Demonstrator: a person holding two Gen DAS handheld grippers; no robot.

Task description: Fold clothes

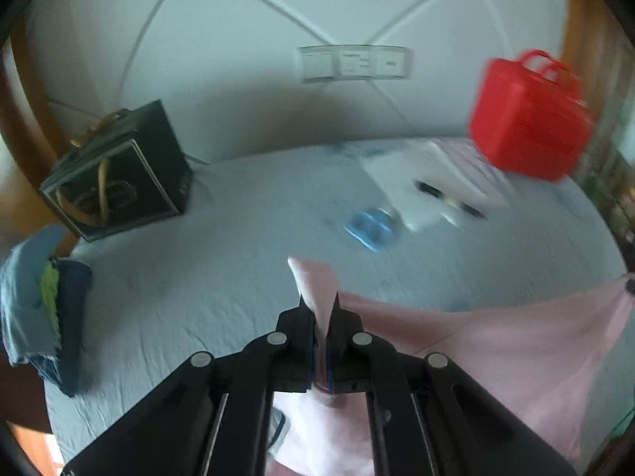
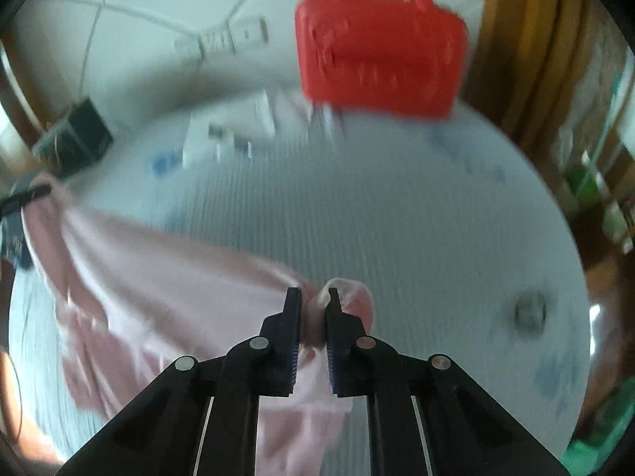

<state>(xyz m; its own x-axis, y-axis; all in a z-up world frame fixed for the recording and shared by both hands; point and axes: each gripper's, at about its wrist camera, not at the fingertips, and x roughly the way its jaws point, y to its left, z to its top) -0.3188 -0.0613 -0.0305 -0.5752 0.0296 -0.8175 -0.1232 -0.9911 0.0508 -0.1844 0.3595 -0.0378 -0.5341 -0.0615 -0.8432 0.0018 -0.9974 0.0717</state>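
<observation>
Left gripper (image 1: 319, 305): jaws nearly closed, pinching a corner of the pink garment (image 1: 496, 357); a point of cloth pokes out past the fingertips toward 12 o'clock. From there the garment stretches off toward 3 o'clock, where a dark tip at the frame edge meets its far corner.

Right gripper (image 2: 313, 297): jaws narrow, clamped on a bunched fold of the pink garment (image 2: 158, 297). The cloth runs out toward 10 o'clock to another dark gripper tip at the frame edge, and sags between the two holds above the pale blue-grey bedsheet (image 1: 198, 297).

Left wrist view, around the sheet:
- black box (image 1: 119, 174) at 10 o'clock, against the wall
- stack of blue cloth (image 1: 39, 297) at 9 o'clock
- red bag (image 1: 528, 119) at 2 o'clock
- white papers (image 1: 416, 186) with a dark pen-like item, just beside the bag
- small blue object (image 1: 371, 228) at 1 o'clock, too blurred to identify

Right wrist view is heavily motion-blurred; the red bag sits at 12 o'clock.
</observation>
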